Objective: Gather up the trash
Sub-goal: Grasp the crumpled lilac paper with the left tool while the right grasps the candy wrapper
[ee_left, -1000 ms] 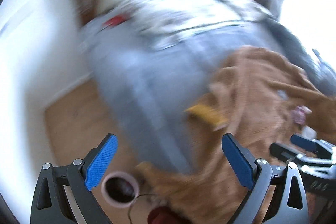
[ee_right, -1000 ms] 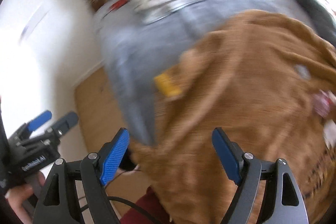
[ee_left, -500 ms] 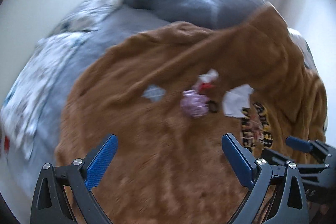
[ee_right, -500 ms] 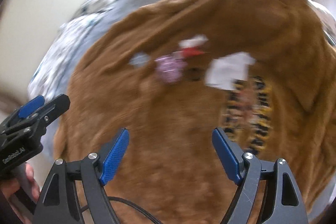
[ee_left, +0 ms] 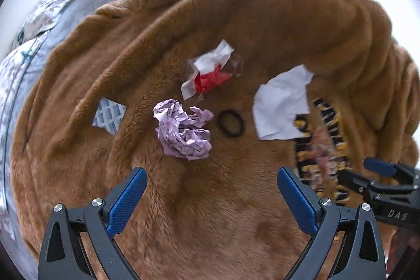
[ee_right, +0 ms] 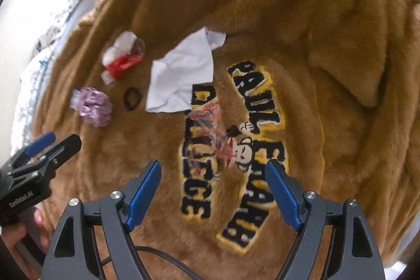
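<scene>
We've got both tongs spread wide, nothing pinched: left tongs (ee_left: 211, 197) and right tongs (ee_right: 214, 190) both hover over a brown fleece blanket (ee_left: 236, 214) on the bed, w/ embroidered lettering (ee_right: 233, 148) on it.

Trash scattered on blanket: crumpled purple paper (ee_left: 183, 130), red/white wrapper (ee_left: 207, 72) just beyond it, white paper sheet (ee_left: 282, 106) to the right, small blue-printed sachet (ee_left: 109, 116) off to the left. Black hair tie (ee_left: 231, 123) sits btwn purple wad and white sheet, prob not trash. Clear crinkly plastic w/ red print (ee_right: 212, 125) lies on top of the lettering.

Key relation: purple wad is straight ahead of left tongs, slightly left of the gap centre, near but not touching. It's a roundish clump, no real long axis, so approach angle shouldn't matter much. Clear plastic is dead ahead of right tongs, close to the gap; long axis runs roughly along the tongs' forward direction. So we'd judge left hand nearer for the purple wad, right hand nearer for the clear plastic; the white sheet (ee_right: 181, 80) sits further out from both.

Nothing collected yet as far as we see; no bin or bag in view. Risk: tongs snagging fleece pile when closing on thin plastic.
</scene>
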`<state>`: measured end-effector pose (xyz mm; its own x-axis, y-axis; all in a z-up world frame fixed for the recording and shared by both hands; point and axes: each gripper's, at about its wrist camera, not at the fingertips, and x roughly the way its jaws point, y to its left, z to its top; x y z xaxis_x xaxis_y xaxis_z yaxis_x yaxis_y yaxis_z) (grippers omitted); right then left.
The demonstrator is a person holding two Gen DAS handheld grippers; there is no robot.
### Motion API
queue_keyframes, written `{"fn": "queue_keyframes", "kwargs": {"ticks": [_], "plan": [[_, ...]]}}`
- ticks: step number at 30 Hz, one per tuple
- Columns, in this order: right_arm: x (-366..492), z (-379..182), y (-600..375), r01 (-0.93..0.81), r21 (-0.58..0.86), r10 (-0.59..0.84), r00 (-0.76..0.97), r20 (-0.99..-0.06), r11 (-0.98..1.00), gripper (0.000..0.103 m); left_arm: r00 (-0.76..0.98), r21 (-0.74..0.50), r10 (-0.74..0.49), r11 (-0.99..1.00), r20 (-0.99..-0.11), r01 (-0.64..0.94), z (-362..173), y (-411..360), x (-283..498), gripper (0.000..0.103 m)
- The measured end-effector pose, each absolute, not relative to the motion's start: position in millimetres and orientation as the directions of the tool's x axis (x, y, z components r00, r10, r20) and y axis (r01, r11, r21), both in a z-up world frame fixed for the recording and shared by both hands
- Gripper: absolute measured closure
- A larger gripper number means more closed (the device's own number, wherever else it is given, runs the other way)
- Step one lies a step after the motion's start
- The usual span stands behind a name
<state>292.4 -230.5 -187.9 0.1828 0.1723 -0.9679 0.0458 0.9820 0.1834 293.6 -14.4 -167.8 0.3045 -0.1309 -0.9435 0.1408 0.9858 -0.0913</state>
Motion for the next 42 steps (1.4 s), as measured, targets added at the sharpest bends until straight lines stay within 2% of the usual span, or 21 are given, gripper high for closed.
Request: {"fn": "queue_keyframes", "kwargs": {"ticks": [11, 22, 25, 28, 29, 30, 32, 33, 37, 39, 42], "plan": [[338.1, -262.4, -203.3, 0.058, 0.173, 0.171, 0.036, -0.985, 0.983, 0.023, 0.243, -0.124, -0.154, 0.983, -0.958, 0.135, -211.4, -2.7, 333.7, 0.004], [342.8, -278.6, -189.4, 0.023, 0.109, 0.109, 0.013, -0.994, 0.994, 0.022, 0.198, -0.141, -0.170, 0.978, -0.965, 0.152, -238.1, -19.6, 359.1, 0.004], [341.8, -277.6, -195.2, 0.051, 0.117, 0.116, 0.016, -0.993, 0.992, 0.028, 0.193, -0.135, -0.163, 0.979, -0.968, 0.150, -242.7, -26.6, 364.0, 0.004], [345.0, -276.2, -201.1, 0.080, 0.124, 0.123, 0.019, -0.992, 0.989, 0.043, 0.173, -0.138, -0.162, 0.980, -0.972, 0.143, -247.4, -32.4, 367.6, 0.005], [344.4, -275.4, -206.9, 0.090, 0.127, 0.126, 0.017, -0.992, 0.988, 0.050, 0.165, -0.142, -0.165, 0.979, -0.972, 0.143, -249.7, -36.8, 368.5, 0.007], [344.5, -274.9, -209.6, 0.088, 0.118, 0.118, 0.012, -0.993, 0.989, 0.053, 0.166, -0.137, -0.160, 0.980, -0.973, 0.145, -249.9, -38.7, 369.5, 0.015], [344.3, -273.0, -215.3, 0.082, 0.106, 0.106, 0.006, -0.994, 0.991, 0.064, 0.164, -0.068, -0.093, 0.986, -0.982, 0.155, -252.3, -42.7, 371.2, 0.039], [343.9, -272.7, -218.2, 0.087, 0.105, 0.105, 0.005, -0.995, 0.991, 0.066, 0.160, -0.045, -0.069, 0.988, -0.985, 0.150, -255.6, -44.2, 369.0, 0.057], [343.3, -269.0, -228.8, 0.105, 0.107, 0.106, 0.007, -0.994, 0.989, 0.079, 0.146, -0.147, -0.155, 0.987, -0.977, 0.068, -253.0, -31.4, 377.7, 0.061], [341.3, -262.1, -234.1, 0.106, 0.128, 0.126, 0.021, -0.992, 0.986, 0.086, 0.159, -0.140, -0.152, 0.986, -0.975, 0.085, -247.7, -33.4, 379.2, 0.062], [333.6, -255.3, -236.9, 0.100, 0.146, 0.143, 0.033, -0.989, 0.984, 0.087, 0.187, -0.130, -0.152, 0.984, -0.971, 0.123, -238.3, -39.4, 374.5, 0.062]]}}
